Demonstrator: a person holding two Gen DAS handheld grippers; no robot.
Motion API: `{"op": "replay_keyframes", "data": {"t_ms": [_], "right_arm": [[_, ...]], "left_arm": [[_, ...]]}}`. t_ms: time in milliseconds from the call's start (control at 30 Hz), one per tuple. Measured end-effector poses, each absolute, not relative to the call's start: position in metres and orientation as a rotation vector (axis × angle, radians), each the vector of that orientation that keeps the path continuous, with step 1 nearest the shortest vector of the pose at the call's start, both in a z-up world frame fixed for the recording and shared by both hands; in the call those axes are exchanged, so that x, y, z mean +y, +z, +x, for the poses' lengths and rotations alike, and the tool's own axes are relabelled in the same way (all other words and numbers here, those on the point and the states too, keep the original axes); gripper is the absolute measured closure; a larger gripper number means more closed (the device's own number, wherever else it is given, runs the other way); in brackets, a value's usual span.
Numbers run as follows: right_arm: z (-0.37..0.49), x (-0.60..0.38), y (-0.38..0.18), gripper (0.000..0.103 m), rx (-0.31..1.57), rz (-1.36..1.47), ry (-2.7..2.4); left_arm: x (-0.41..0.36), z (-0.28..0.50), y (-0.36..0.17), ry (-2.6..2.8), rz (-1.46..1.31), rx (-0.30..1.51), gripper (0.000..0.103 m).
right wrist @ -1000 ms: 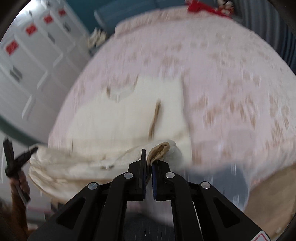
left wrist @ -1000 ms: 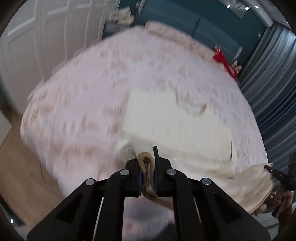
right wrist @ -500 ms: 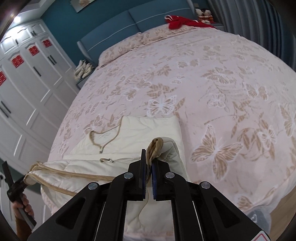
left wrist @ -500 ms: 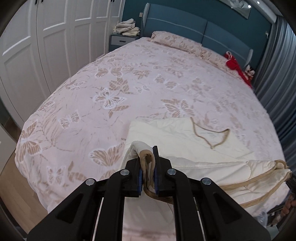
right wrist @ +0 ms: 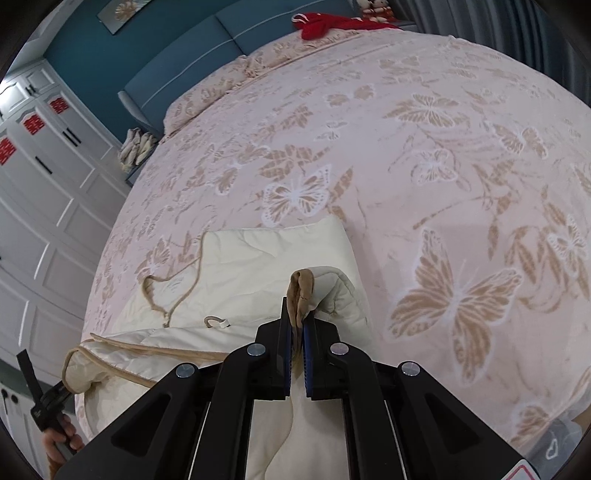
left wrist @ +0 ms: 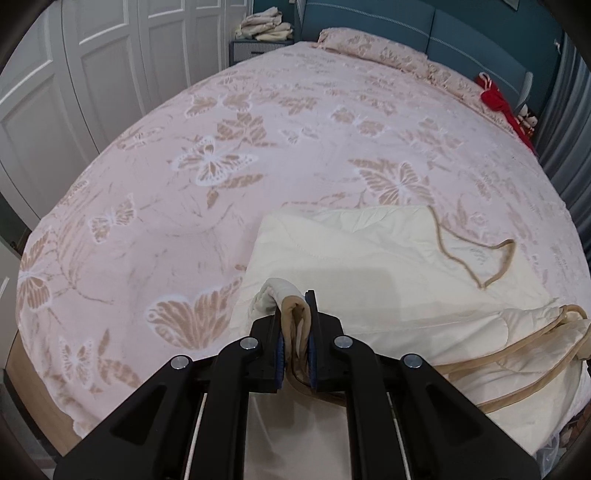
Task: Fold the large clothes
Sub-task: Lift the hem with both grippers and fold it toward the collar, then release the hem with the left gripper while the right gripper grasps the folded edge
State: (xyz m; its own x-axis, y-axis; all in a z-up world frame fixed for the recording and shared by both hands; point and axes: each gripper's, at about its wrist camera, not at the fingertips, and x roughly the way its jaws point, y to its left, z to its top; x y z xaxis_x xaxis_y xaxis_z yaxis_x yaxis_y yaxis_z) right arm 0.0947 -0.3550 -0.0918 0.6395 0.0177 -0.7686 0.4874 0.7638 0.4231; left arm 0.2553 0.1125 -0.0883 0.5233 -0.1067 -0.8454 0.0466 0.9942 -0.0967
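Note:
A cream quilted garment (left wrist: 373, 266) with tan trim lies on the near part of the bed, its neckline (left wrist: 476, 254) facing up. My left gripper (left wrist: 295, 332) is shut on a bunched, tan-edged corner of it at the garment's left side. In the right wrist view the same garment (right wrist: 266, 266) spreads to the left, and my right gripper (right wrist: 297, 325) is shut on its tan-trimmed corner at the right side. The folded lower part sags between the two grippers. A hand holding the left gripper's handle (right wrist: 44, 410) shows at the bottom left.
The bed (left wrist: 258, 129) carries a pink butterfly-print cover and pillows (left wrist: 373, 48) at a blue headboard. A red cloth (left wrist: 496, 99) lies at the far right. White wardrobe doors (left wrist: 74, 74) stand left, grey curtains (left wrist: 569, 110) right, and folded cloths (left wrist: 264, 27) top a nightstand.
Both grippers have come forward and down toward the bed with the garment's corners held. The garment now lies flatter and closer, and the earlier motion blur is gone.

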Motion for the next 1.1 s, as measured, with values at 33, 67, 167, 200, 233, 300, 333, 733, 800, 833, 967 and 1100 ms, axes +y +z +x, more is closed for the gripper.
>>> {"op": "replay_keyframes", "data": {"t_ms": [33, 67, 167, 200, 233, 300, 333, 733, 800, 833, 967, 1100], "right_arm": [[0.097, -0.355, -0.096, 0.098, 0.851, 0.664, -0.296], [0.1, -0.356, -0.101, 0.098, 0.859, 0.666, -0.297], [0.106, -0.36, -0.115, 0.098, 0.881, 0.678, -0.285], [0.106, -0.363, -0.117, 0.098, 0.872, 0.693, -0.278], [0.104, -0.364, -0.114, 0.093, 0.855, 0.715, -0.267], [0.095, -0.37, -0.098, 0.084, 0.797, 0.753, -0.234], [0.089, -0.372, -0.088, 0.07, 0.757, 0.757, -0.217], [0.091, -0.366, -0.077, 0.032, 0.772, 0.576, -0.246], [0.105, -0.36, -0.087, 0.039, 0.812, 0.565, -0.248], [0.108, -0.356, -0.089, 0.054, 0.825, 0.552, -0.252], [0.117, -0.343, -0.077, 0.093, 0.829, 0.505, -0.21], [0.12, -0.346, -0.044, 0.094, 0.724, 0.501, -0.197]], "left_arm": [[0.112, 0.258, -0.094, -0.089, -0.063, 1.025, 0.093], [0.11, 0.261, -0.098, -0.089, -0.06, 1.034, 0.093], [0.108, 0.267, -0.113, -0.092, -0.046, 1.052, 0.092], [0.107, 0.268, -0.116, -0.098, -0.049, 1.051, 0.091], [0.11, 0.267, -0.115, -0.108, -0.069, 1.043, 0.091], [0.119, 0.262, -0.105, -0.15, -0.13, 1.027, 0.084], [0.127, 0.257, -0.095, -0.178, -0.173, 1.003, 0.075], [0.156, 0.269, -0.076, -0.219, -0.301, 0.961, 0.02], [0.148, 0.279, -0.084, -0.261, -0.314, 1.004, 0.042], [0.142, 0.281, -0.085, -0.274, -0.304, 1.017, 0.058], [0.137, 0.28, -0.07, -0.256, -0.277, 0.978, 0.103], [0.148, 0.289, -0.027, -0.224, -0.285, 0.853, 0.103]]}}
